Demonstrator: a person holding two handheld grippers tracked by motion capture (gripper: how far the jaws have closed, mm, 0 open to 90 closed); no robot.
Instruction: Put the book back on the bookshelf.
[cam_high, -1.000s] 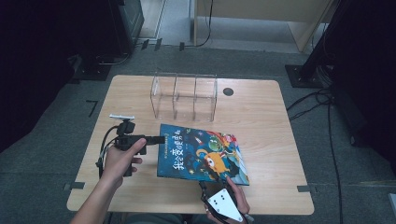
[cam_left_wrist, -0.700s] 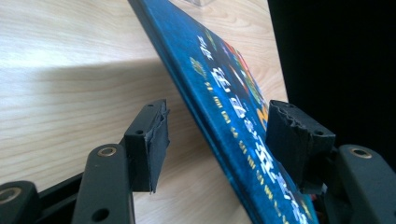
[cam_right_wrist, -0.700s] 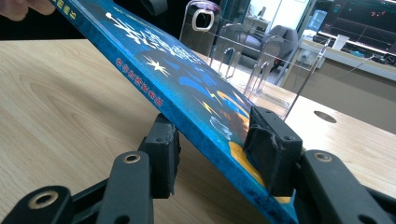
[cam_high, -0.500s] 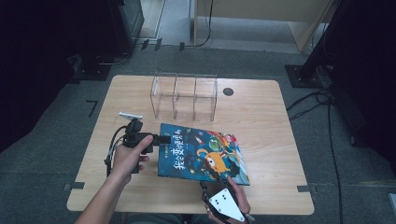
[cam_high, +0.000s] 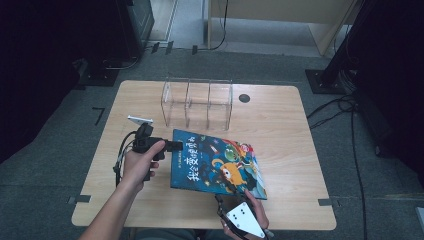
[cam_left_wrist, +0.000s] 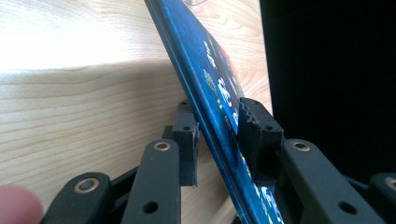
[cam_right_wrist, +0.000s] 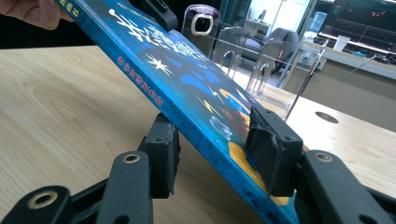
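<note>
Wooden table (cam_high: 280, 135) bears a clear 3-slot acrylic rack (cam_high: 197, 102), empty. Blue children's book (cam_high: 217, 162) sits tilted before it, unshelved. Right gripper (cam_right_wrist: 212, 149) pinches its near edge; left gripper (cam_left_wrist: 217, 140), jaws just closing, clamps its spine side.

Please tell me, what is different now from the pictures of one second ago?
The left hand-held gripper has just been closing its jaws on the left edge of the blue picture book; both pads now touch it. The right hand-held gripper keeps its grip on the near edge. The clear plastic divider rack has not moved.
</note>
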